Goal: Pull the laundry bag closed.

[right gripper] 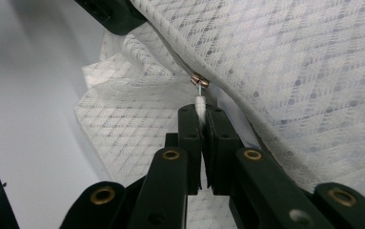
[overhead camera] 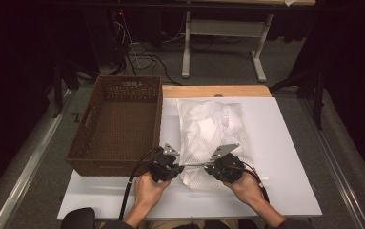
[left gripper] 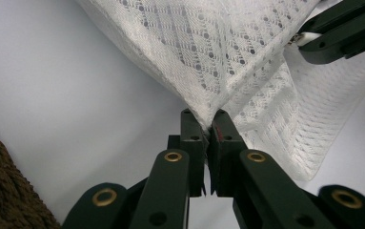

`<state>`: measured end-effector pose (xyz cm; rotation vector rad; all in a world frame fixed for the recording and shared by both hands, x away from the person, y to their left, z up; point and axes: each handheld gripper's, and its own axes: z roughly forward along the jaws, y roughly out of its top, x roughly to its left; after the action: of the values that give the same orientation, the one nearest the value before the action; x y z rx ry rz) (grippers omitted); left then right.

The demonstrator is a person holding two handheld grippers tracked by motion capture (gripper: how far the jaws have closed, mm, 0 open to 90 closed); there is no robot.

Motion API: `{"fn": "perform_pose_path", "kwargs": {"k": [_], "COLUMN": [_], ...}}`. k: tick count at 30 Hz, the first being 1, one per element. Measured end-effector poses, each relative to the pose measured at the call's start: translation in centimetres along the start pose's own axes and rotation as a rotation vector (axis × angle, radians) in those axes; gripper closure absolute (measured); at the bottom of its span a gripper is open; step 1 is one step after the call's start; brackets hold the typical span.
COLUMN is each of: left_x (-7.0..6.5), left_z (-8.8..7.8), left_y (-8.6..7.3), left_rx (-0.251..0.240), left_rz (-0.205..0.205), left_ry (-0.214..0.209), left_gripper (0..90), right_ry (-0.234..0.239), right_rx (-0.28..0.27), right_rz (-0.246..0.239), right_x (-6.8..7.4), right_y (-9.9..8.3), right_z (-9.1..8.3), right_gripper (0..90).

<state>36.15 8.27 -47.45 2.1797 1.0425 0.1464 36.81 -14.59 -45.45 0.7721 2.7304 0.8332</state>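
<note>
A white mesh laundry bag [overhead camera: 210, 133] with white cloth inside lies on the white table board [overhead camera: 285, 143], right of the basket. My left gripper [overhead camera: 174, 170] is shut on the bag's near corner [left gripper: 212, 114], the mesh pinched between its jaws. My right gripper [overhead camera: 212, 168] is shut on the white zipper pull [right gripper: 199, 104], whose metal slider [right gripper: 199, 80] sits just beyond the jaws on the zipper line. The two grippers face each other across the bag's near end, and each one appears at the top of the other's view: the right gripper [left gripper: 342, 33] and the left gripper [right gripper: 111, 14].
A brown woven basket [overhead camera: 118, 125] with nothing inside stands on the left part of the board, close to my left hand. A wooden strip [overhead camera: 216, 90] runs along the board's far edge. Beyond it are a desk frame [overhead camera: 223, 43] and cables [overhead camera: 137, 57] on the floor.
</note>
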Motion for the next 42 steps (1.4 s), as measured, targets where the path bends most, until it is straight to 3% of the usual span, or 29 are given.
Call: {"fn": "perform_pose_path", "kwargs": {"k": [2,4,11,15,21,26,38,42], "left_x": [0.1,0.5,0.5,0.5,0.4,0.3,0.5,0.5], "left_z": [-0.1,-0.2,0.1,0.2,0.3,0.3,0.2,0.2], "left_y": [-0.1,-0.4,-0.6,-0.8,-0.9,-1.0,-1.3,-1.4], "left_rx": [0.006,0.007,0.029,0.034,0.044,0.052,0.061,0.065], "left_rz": [-0.008,-0.022,-0.016,-0.014,-0.009,-0.002,-0.006,-0.007], "left_ry": [0.025,0.034,0.035,0.044,0.048,0.054,0.064,0.061], "left_gripper": [86.2,86.4,86.3,86.2,86.2,86.3,86.5,86.5], "right_ry": [-0.008,-0.019,-0.020,-0.030,-0.029,-0.044,-0.097,-0.112], "right_rx": [0.002,0.004,0.008,0.025,0.041,0.049,0.082,0.095], "right_rz": [-0.010,0.012,0.075,0.070,0.099,0.080,0.134,0.119], "right_x": [0.0,-0.4,-2.0,-2.3,-2.9,-2.7,-4.0,-4.1], "right_y": [-0.1,-0.4,-2.1,-2.5,-3.4,-3.6,-5.0,-5.1], "right_z": [-0.1,-0.3,-1.5,-1.9,-2.4,-2.5,-3.3,-3.3], "right_gripper": [87.7,87.7,87.6,87.6,87.6,87.7,87.7,87.7]}}
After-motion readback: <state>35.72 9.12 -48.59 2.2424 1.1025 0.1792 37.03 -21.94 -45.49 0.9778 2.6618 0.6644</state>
